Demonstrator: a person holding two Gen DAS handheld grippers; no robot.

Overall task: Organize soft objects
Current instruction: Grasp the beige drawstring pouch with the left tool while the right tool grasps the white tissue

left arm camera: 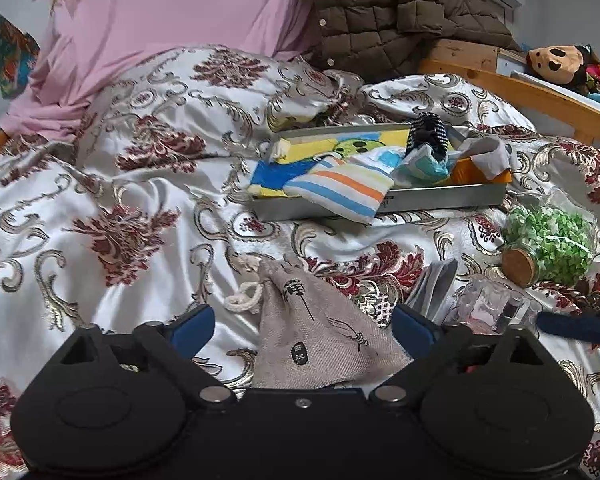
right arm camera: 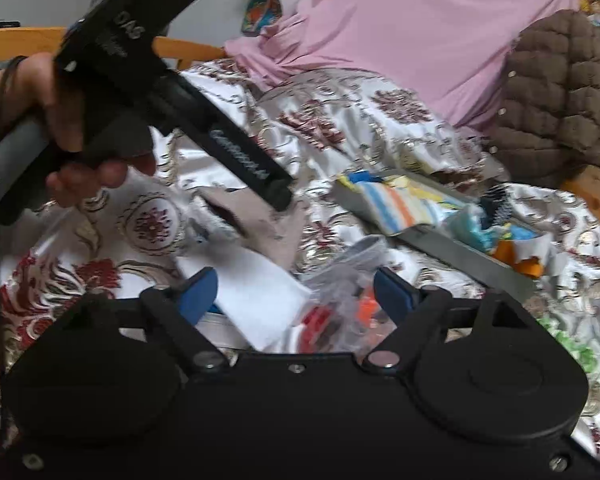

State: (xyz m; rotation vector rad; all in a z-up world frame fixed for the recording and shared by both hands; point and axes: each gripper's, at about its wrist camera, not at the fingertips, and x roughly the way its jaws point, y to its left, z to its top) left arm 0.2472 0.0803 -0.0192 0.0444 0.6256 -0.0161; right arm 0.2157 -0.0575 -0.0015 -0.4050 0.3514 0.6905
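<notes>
A beige linen drawstring pouch (left arm camera: 320,332) with black print lies on the patterned bedspread, between the blue pads of my left gripper (left arm camera: 303,328). The jaws stand wide and neither pad presses on it. Further back, a grey metal tray (left arm camera: 440,198) holds a striped cloth (left arm camera: 340,192), socks and other small fabrics. My right gripper (right arm camera: 296,292) is open over a white folded sheet (right arm camera: 256,300) and a clear plastic bag (right arm camera: 340,300) with red and orange bits inside. In the right wrist view a hand (right arm camera: 72,120) holds the left tool above the pouch (right arm camera: 260,224), and the tray (right arm camera: 460,248) lies to the right.
A corked glass jar of green bits (left arm camera: 548,248) and a clear plastic container (left arm camera: 488,304) lie at the right. A brown quilted jacket (left arm camera: 400,12) and a pink sheet (left arm camera: 172,12) are piled at the back. A plush toy (left arm camera: 556,60) rests on the wooden bed frame.
</notes>
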